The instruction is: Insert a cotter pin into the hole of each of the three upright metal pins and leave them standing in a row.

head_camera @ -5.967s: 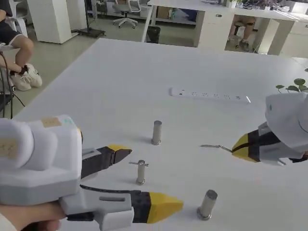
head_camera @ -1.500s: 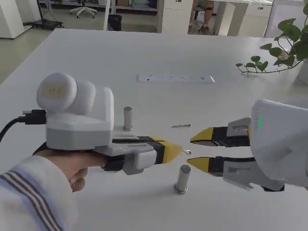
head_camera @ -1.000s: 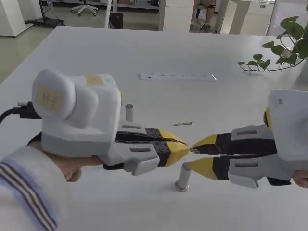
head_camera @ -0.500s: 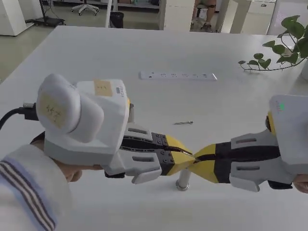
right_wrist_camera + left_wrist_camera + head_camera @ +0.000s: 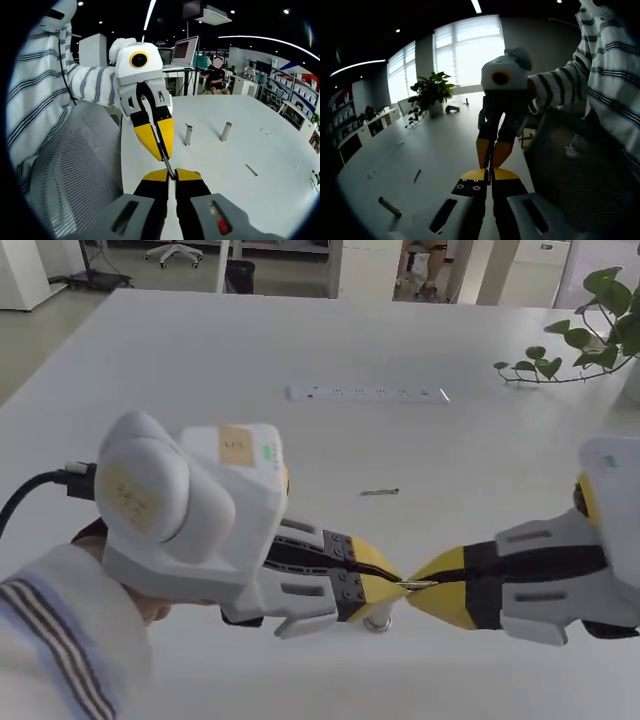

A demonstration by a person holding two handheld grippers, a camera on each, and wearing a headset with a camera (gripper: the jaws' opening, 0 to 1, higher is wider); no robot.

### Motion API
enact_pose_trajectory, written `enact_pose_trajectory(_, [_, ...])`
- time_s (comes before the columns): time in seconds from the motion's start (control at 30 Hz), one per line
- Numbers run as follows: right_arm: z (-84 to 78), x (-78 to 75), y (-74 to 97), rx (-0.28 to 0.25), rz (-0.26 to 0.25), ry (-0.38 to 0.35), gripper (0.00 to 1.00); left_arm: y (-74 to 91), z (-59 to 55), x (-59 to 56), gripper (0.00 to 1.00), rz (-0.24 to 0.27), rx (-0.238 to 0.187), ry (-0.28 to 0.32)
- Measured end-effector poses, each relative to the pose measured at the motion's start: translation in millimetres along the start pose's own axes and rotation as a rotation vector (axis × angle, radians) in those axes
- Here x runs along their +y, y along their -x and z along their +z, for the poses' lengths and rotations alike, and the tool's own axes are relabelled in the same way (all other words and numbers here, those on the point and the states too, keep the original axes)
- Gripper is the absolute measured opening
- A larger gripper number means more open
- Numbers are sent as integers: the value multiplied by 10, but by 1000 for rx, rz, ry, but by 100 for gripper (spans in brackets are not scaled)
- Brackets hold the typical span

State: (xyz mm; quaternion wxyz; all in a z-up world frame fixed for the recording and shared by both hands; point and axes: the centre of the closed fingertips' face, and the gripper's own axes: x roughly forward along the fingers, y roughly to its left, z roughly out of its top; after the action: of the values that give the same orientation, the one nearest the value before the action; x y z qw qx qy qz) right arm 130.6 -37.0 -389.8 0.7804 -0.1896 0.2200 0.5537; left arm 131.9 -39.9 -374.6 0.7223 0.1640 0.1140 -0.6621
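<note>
My left gripper (image 5: 390, 586) and right gripper (image 5: 414, 589) meet tip to tip above the white table (image 5: 200, 370). Both are shut on one thin cotter pin (image 5: 404, 585) that bridges the tips. The right gripper view shows this cotter pin (image 5: 163, 151) running down between the left gripper's jaws into my right gripper (image 5: 170, 174). An upright metal pin (image 5: 376, 621) stands just below the tips, mostly hidden. Two upright pins (image 5: 188, 135) (image 5: 225, 131) stand further back on the table. A loose cotter pin (image 5: 380, 492) lies flat beyond the grippers.
A white power strip (image 5: 365, 394) lies across the far middle of the table. A potted plant (image 5: 590, 325) trails over the far right corner. A mesh chair back (image 5: 75, 170) is close beside me. A person (image 5: 216, 75) sits at a distant desk.
The right gripper was open beside the left gripper's pin 1.5 s ago. It has since moved in and shut on the pin's free end. Both grippers sit slightly lower.
</note>
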Motion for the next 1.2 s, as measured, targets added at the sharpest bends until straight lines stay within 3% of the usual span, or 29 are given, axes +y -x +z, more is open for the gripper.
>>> enact_pose_trajectory(0.17, [21, 38, 42, 6, 14, 36, 0, -52, -76, -19, 0, -4, 29, 6])
enact_pose_trajectory(0.33, [-43, 4, 46, 18, 18, 49, 0, -52, -71, 1, 1, 7, 19, 32])
enact_pose_trajectory(0.47, [-78, -9, 39, 32, 13, 57, 0, -68, -147, 58, 5, 28, 56, 17])
enact_pose_trajectory(0.6, [-131, -99, 57, 37, -14, 44, 0, -92, -243, 128, 18, 54, 85, 36])
enact_pose_trajectory(0.73, [-249, -205, 55, 59, -33, 33, 0, -108, -292, 210, 15, 77, 95, 60])
enact_pose_trajectory(0.87, [-388, -308, 68, 75, -51, 11, 0, -137, -321, 290, 22, 87, 104, 72])
enact_pose_trajectory(1.2, [-543, -358, 57, 88, -60, -23, 0, -235, -365, 408, 20, 80, 126, 89])
